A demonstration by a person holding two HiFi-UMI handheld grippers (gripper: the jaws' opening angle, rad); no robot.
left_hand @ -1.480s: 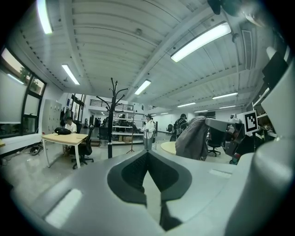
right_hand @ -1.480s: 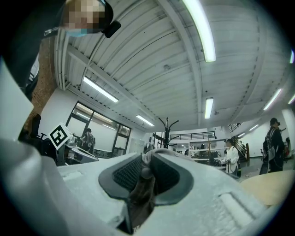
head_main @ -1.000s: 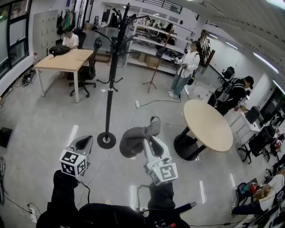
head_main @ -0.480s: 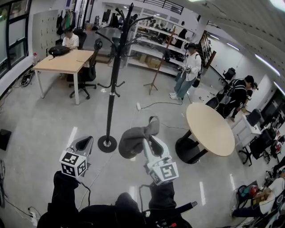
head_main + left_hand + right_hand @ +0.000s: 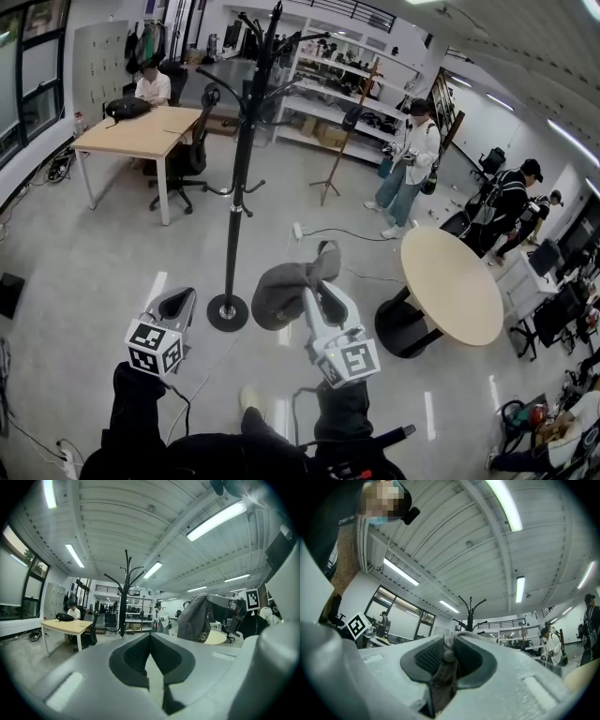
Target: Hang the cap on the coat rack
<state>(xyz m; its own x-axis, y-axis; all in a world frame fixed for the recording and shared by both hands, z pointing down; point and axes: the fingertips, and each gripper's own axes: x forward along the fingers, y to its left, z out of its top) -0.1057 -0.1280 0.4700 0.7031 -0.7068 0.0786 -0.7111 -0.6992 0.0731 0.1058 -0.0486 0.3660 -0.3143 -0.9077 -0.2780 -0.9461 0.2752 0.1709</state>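
two hand-held grippers are out in front of the person. the right hand-held gripper [image 5: 317, 292] is clamped on the grey cap [image 5: 284, 292]; its own view shows a fold of the fabric [image 5: 444, 670] pinched between the ribbed pads. the left hand-held gripper [image 5: 178, 304] has its jaws together on nothing, and it hangs low beside the right one.

the cap droops from the right jaws, off the floor [image 5: 103, 253]. it sits just right of the coat rack [image 5: 238, 178] and clear of the pole.

over the last second the grip has not altered, but the rack has drawn nearer. its pole stands taller in the head view, its base lies closer to the grippers, and a shoe [image 5: 248, 400] now shows below, so the person seems to be stepping in.

that reads as the approach nearly done. the upper hooks [image 5: 302, 39] are still well above the cap, so the lift and the hooking are not yet done.
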